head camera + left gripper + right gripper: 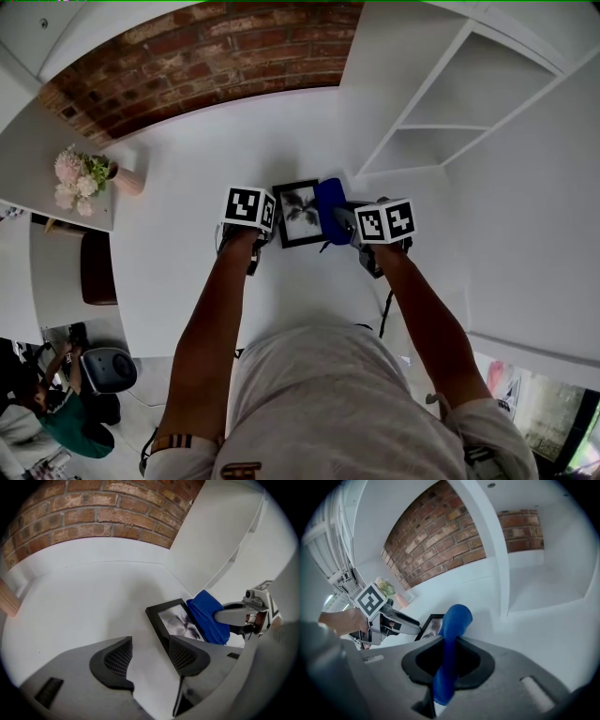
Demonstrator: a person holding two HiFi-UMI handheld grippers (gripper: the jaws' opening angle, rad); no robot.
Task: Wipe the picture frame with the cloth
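Observation:
A black picture frame with a grey flower print lies flat on the white table. My right gripper is shut on a blue cloth, which rests on the frame's right edge. In the right gripper view the cloth runs up between the jaws, and the frame lies just beyond. My left gripper is open over bare table. Its right finger sits at the near left corner of the frame. The cloth covers the frame's far right side.
A pot of pink flowers stands at the table's left edge. A brick wall is behind the table, and a white shelf unit rises at the right. A brown seat and a round grey device are on the floor at left.

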